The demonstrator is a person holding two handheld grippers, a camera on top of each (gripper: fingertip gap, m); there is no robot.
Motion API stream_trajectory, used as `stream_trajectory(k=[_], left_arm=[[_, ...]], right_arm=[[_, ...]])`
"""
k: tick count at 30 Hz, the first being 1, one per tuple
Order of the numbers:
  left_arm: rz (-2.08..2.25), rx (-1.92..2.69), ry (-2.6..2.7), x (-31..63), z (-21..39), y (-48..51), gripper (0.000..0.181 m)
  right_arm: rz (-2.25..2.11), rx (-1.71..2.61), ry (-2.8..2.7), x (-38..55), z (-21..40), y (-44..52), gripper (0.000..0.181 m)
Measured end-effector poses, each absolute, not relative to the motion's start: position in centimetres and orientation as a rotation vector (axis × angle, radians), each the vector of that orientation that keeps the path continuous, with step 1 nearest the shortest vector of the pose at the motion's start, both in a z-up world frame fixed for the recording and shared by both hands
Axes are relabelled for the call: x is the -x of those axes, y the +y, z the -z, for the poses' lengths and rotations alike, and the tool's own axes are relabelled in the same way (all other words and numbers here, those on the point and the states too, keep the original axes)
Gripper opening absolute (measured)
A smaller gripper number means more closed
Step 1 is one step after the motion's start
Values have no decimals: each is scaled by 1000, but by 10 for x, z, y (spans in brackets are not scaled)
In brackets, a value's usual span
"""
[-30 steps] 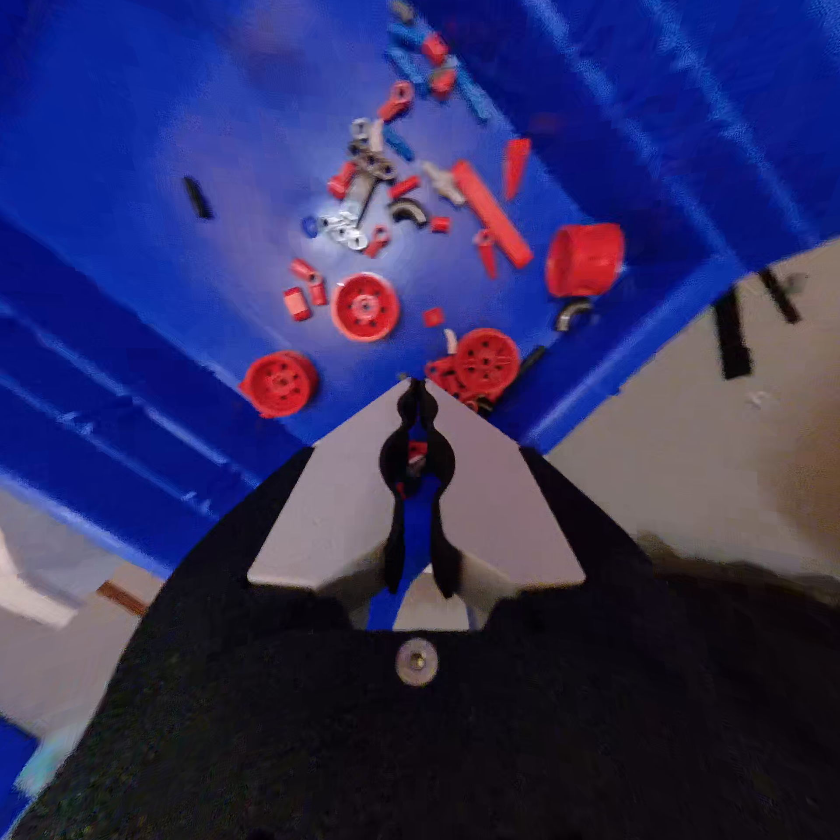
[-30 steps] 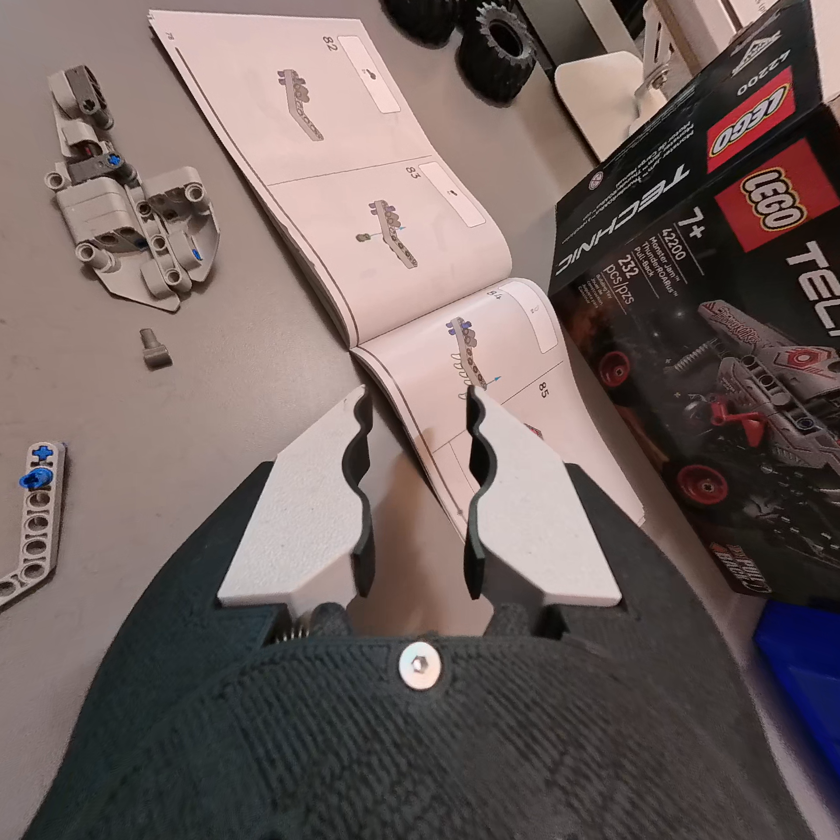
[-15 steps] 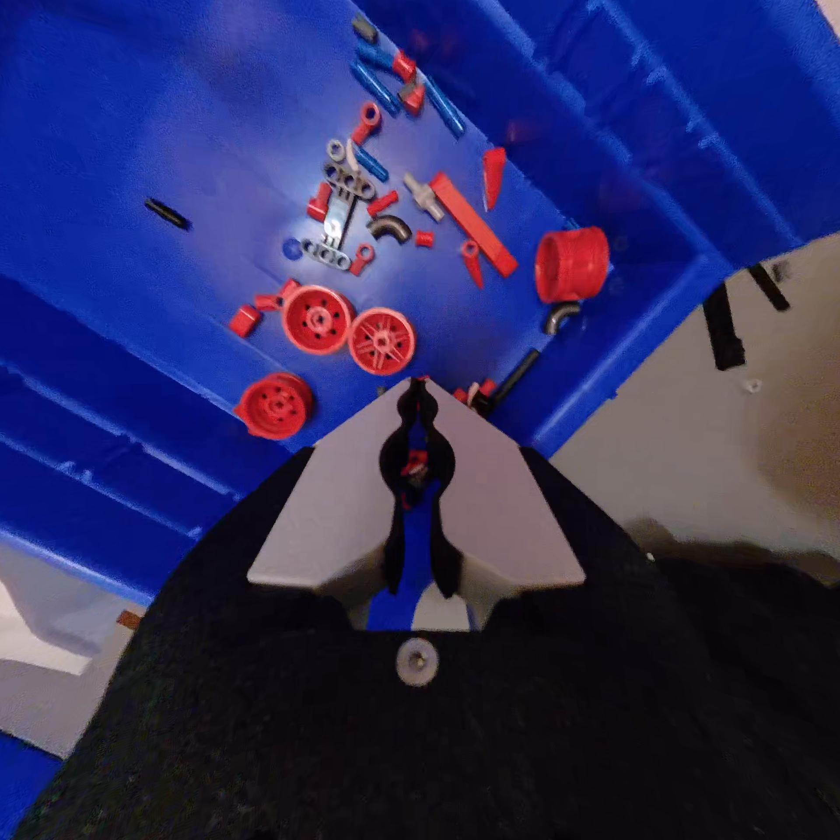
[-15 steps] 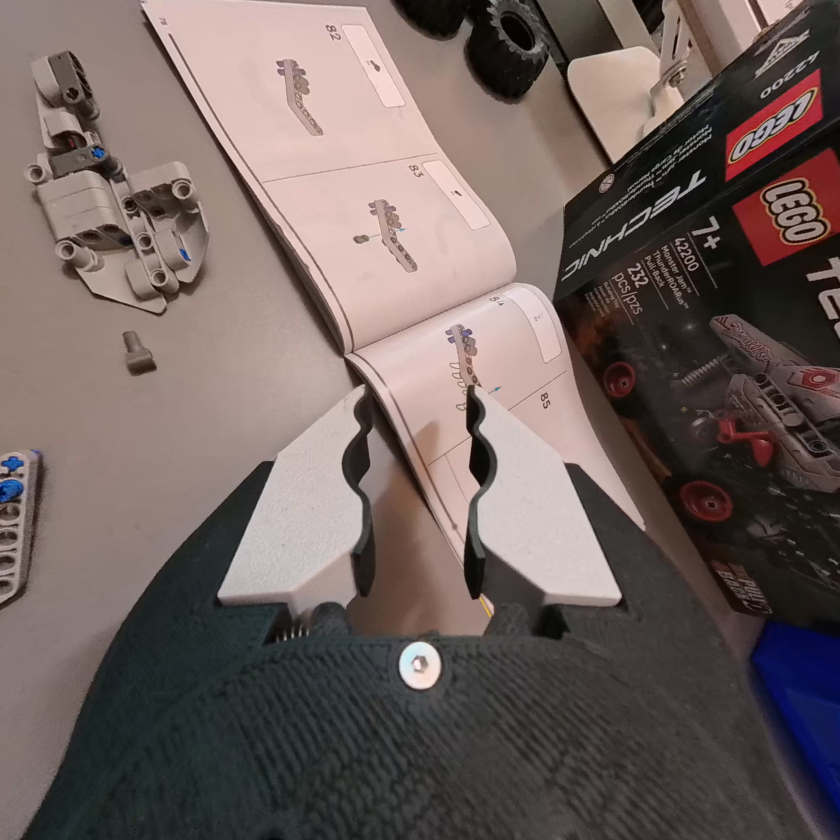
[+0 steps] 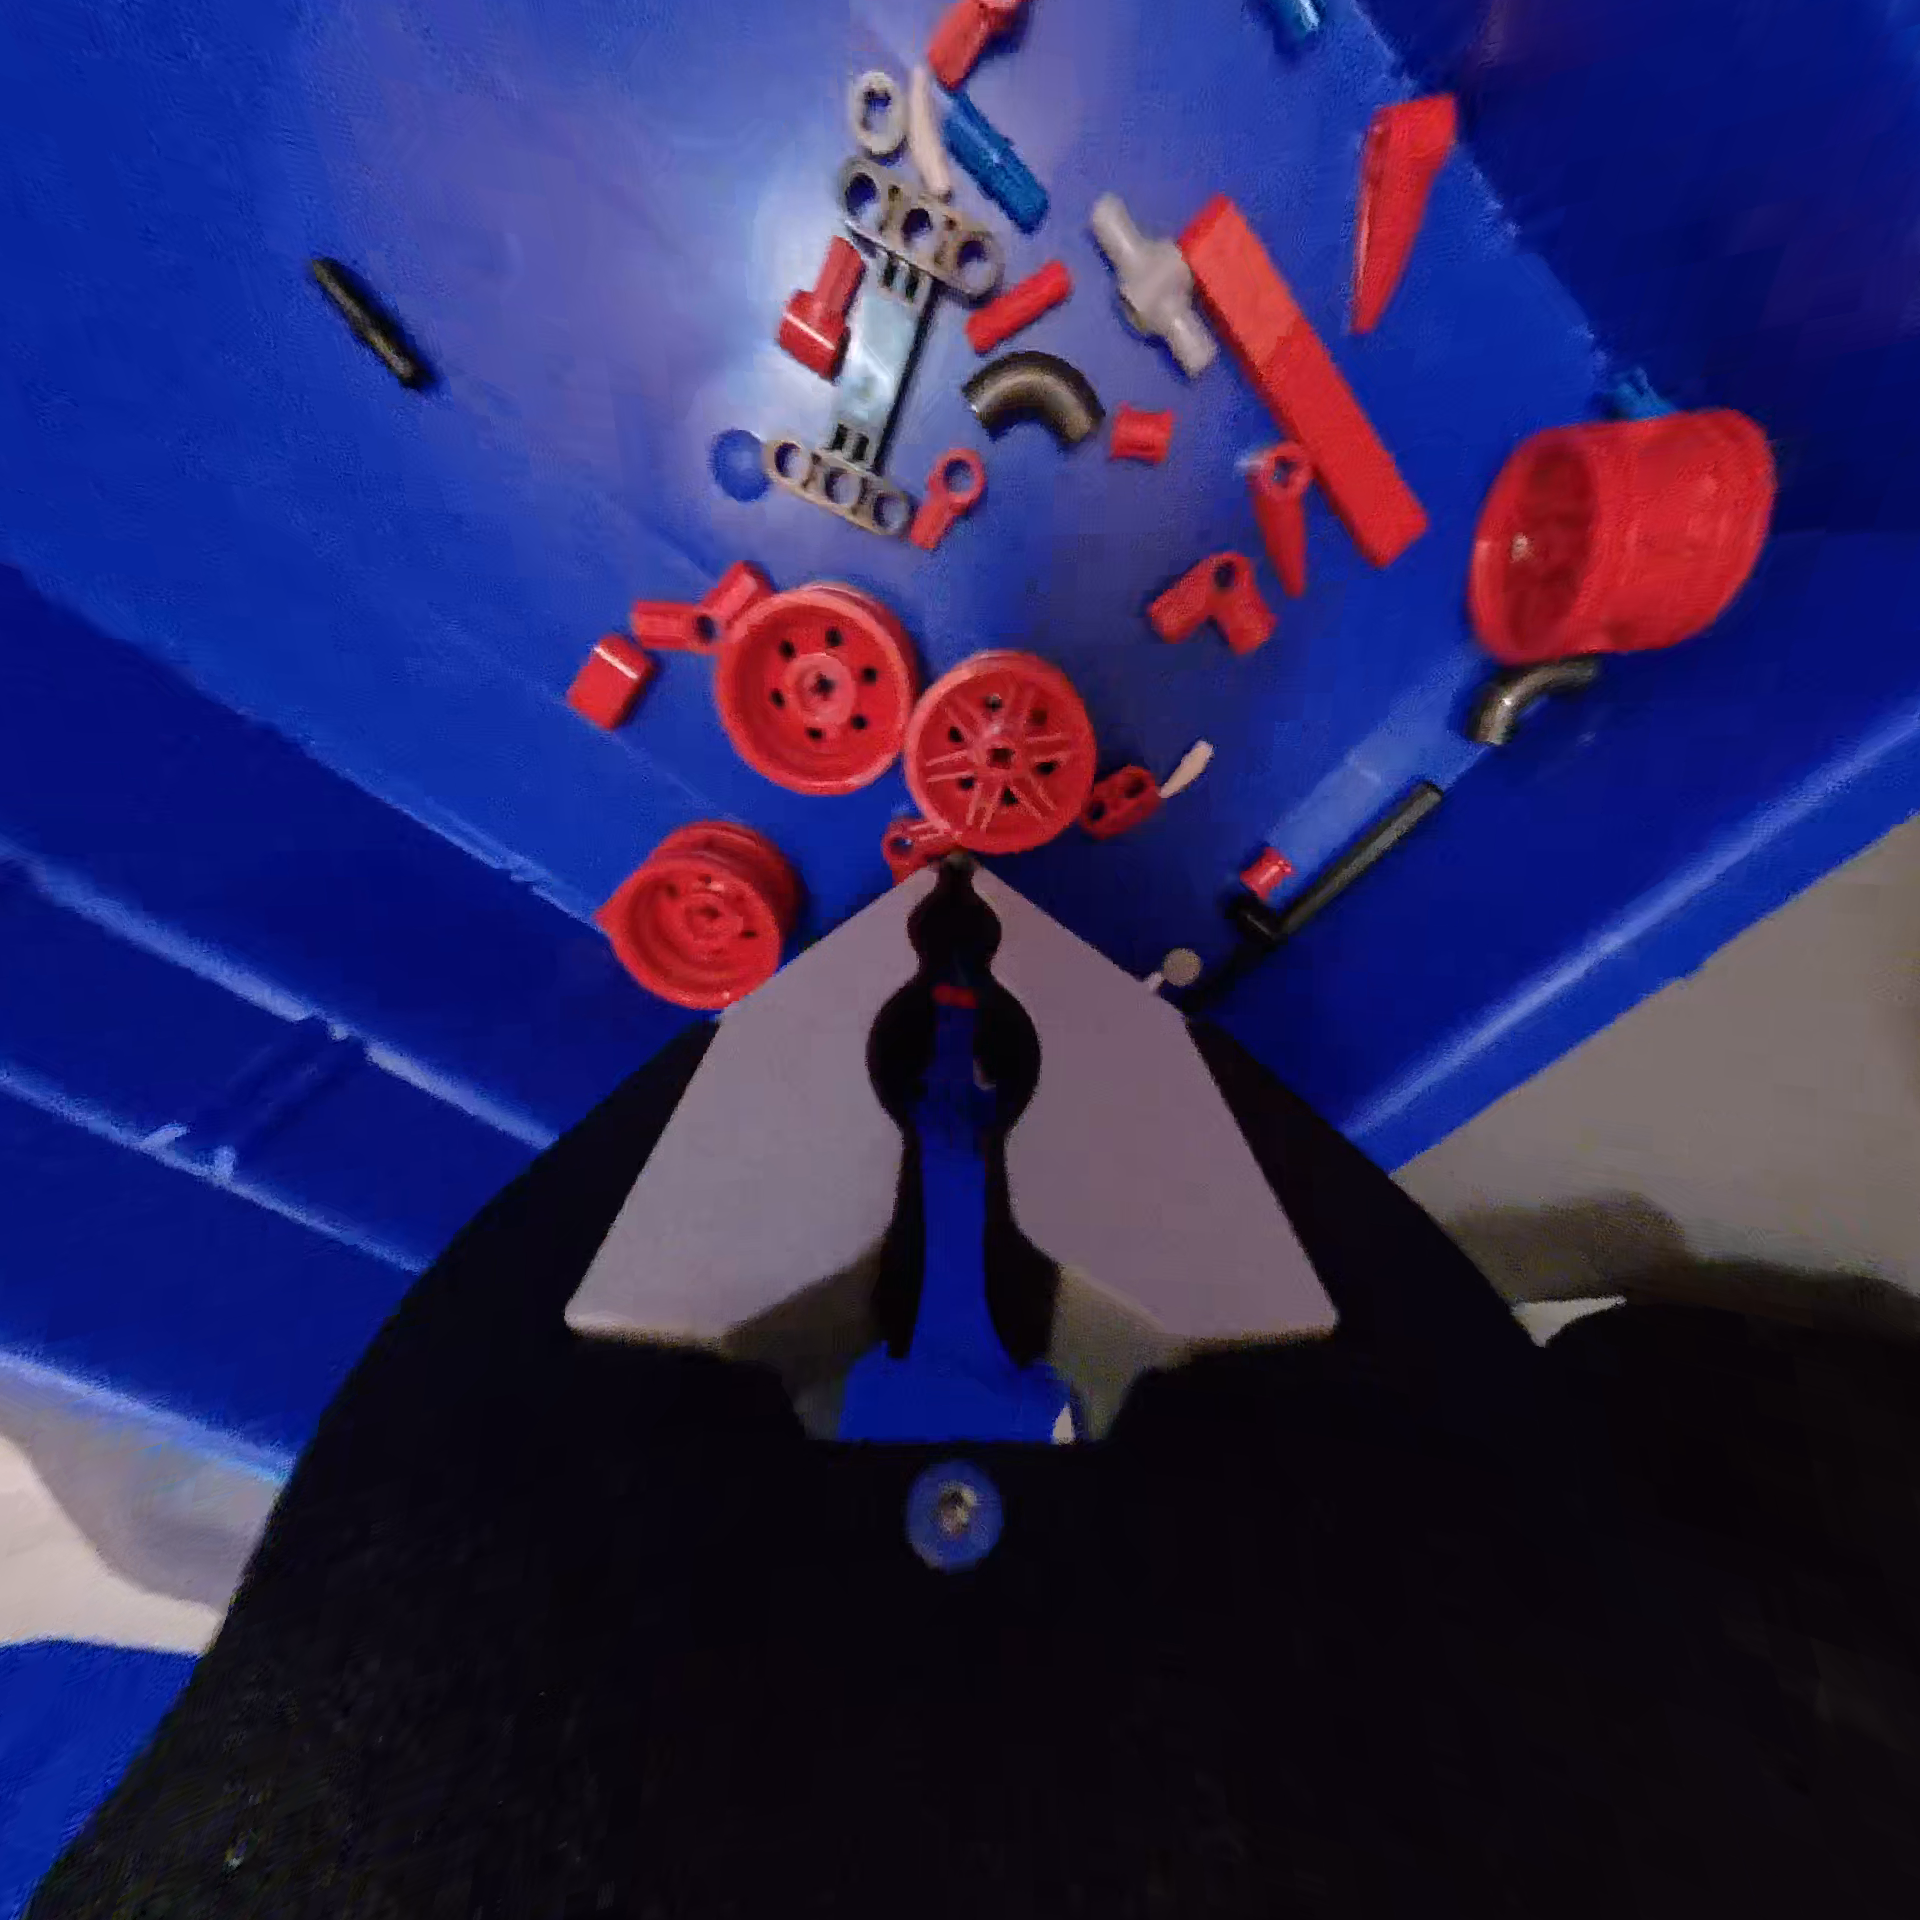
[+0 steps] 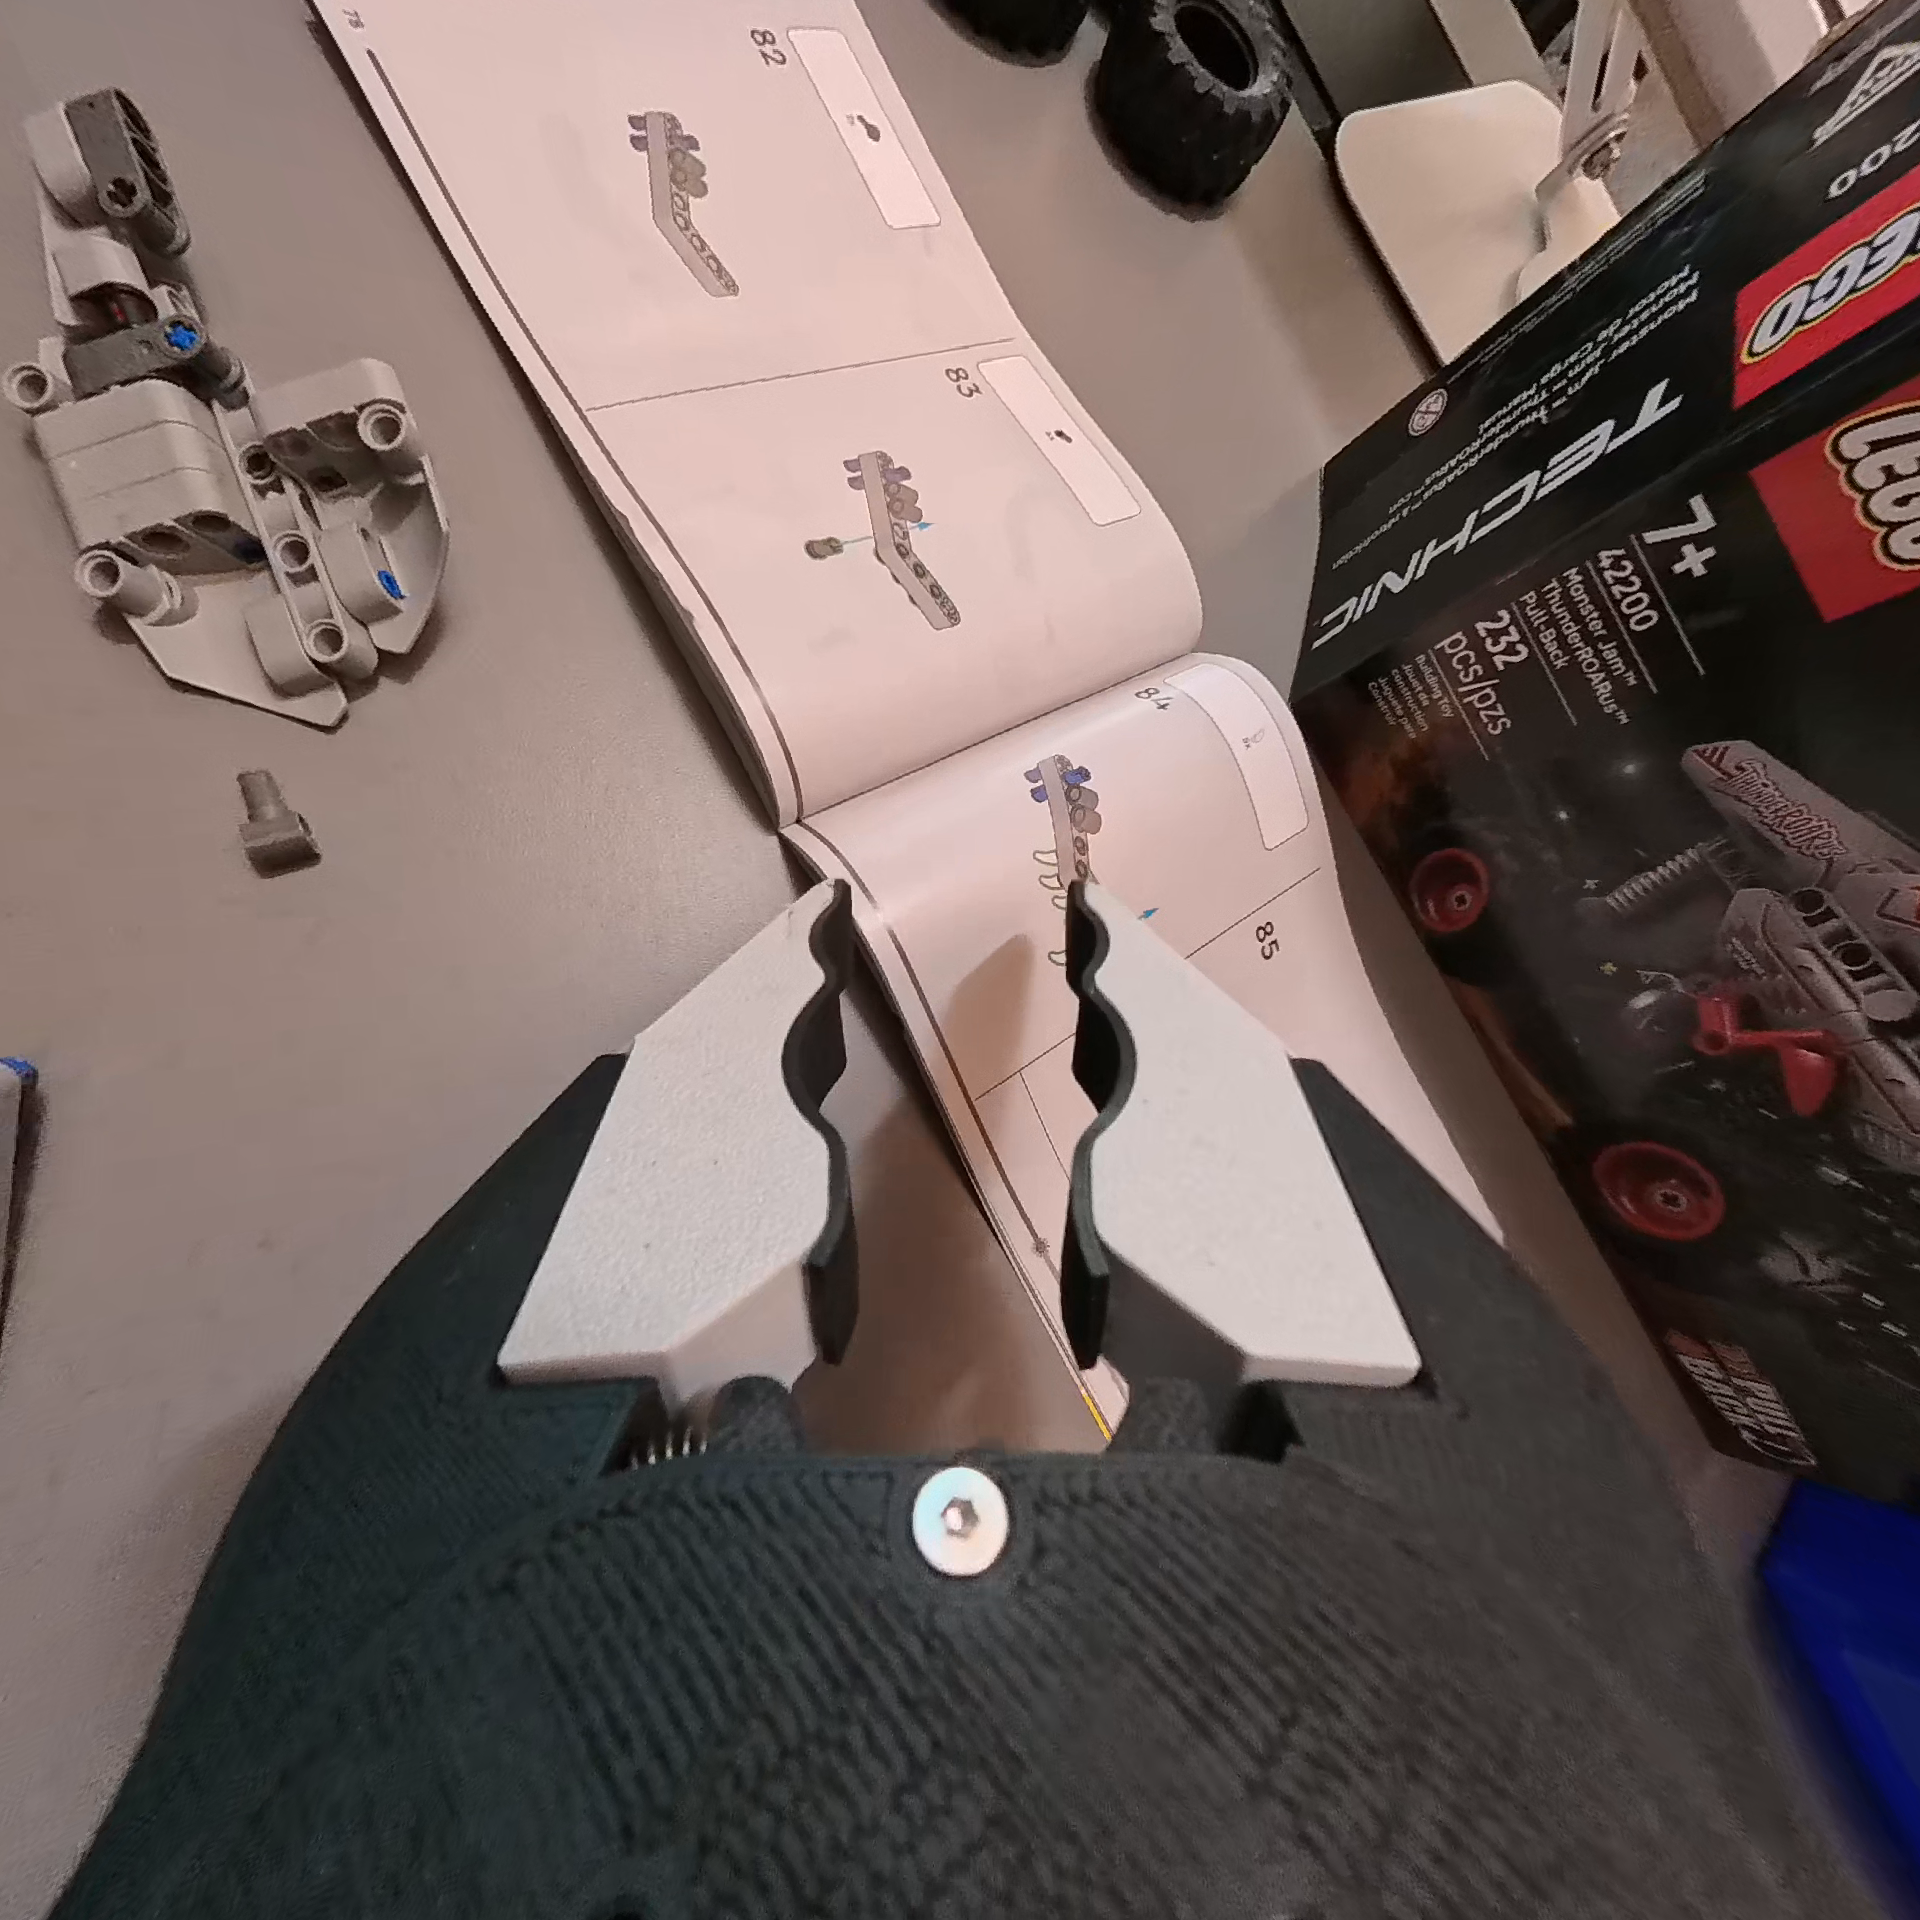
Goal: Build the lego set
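Note:
My left gripper [image 5: 953, 873] is shut and points down into a blue bin [image 5: 312, 520] of loose parts. Its tips sit just below a spoked red wheel [image 5: 1000, 750]; whether they pinch a small part I cannot tell. Two more red wheels [image 5: 818, 686] lie beside it, and a large red rim [image 5: 1621, 535] lies at the right. My right gripper [image 6: 951, 899] is open and empty, above the open instruction booklet [image 6: 831, 364]. A grey part-built assembly [image 6: 239, 499] lies on the table at the left, with a small grey pin [image 6: 272, 821] below it.
The bin also holds a long red beam [image 5: 1299, 379], a grey frame piece [image 5: 883, 332], a black axle [image 5: 1340, 873] and several small red connectors. The set's box [image 6: 1662, 727] stands right of the booklet. Black tyres [image 6: 1195, 104] lie behind. A blue bin corner [image 6: 1849, 1662] shows at the lower right. Across from one pair of fingers to the other is roughly 45 cm. My right tips are roughly 9 cm from the small grey pin [image 6: 272, 821].
My left gripper has moved deeper into the bin, staying shut; the spoked wheel has shifted left beside another wheel. My right gripper drifted slightly right, and the beam with blue pins slid out of view.

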State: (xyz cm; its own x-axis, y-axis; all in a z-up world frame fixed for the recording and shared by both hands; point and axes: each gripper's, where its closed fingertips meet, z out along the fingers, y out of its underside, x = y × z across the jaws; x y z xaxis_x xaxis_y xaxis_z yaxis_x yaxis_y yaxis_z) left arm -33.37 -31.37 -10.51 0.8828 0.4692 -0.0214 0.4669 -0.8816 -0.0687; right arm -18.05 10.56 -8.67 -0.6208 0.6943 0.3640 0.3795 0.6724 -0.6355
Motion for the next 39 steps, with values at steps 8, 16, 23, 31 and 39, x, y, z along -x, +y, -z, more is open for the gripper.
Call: stream_trajectory(k=[8, 16, 23, 31, 39], left_arm=[[138, 2706, -406, 310, 77, -250, 10], [-38, 2667, -858, 343, 69, -291, 9], [-45, 2870, -1063, 320, 78, -334, 7], [49, 3143, -1073, 302, 99, -357, 0], [174, 3194, -1190, 293, 109, -361, 0]], right_arm=[[-681, 803, -2301, 185, 84, 103, 40], [-874, 817, -2224, 189, 52, 86, 40], [-852, 788, -2234, 188, 55, 83, 40], [-855, 791, -2247, 186, 60, 83, 39], [-845, 790, -2284, 183, 67, 83, 40]])
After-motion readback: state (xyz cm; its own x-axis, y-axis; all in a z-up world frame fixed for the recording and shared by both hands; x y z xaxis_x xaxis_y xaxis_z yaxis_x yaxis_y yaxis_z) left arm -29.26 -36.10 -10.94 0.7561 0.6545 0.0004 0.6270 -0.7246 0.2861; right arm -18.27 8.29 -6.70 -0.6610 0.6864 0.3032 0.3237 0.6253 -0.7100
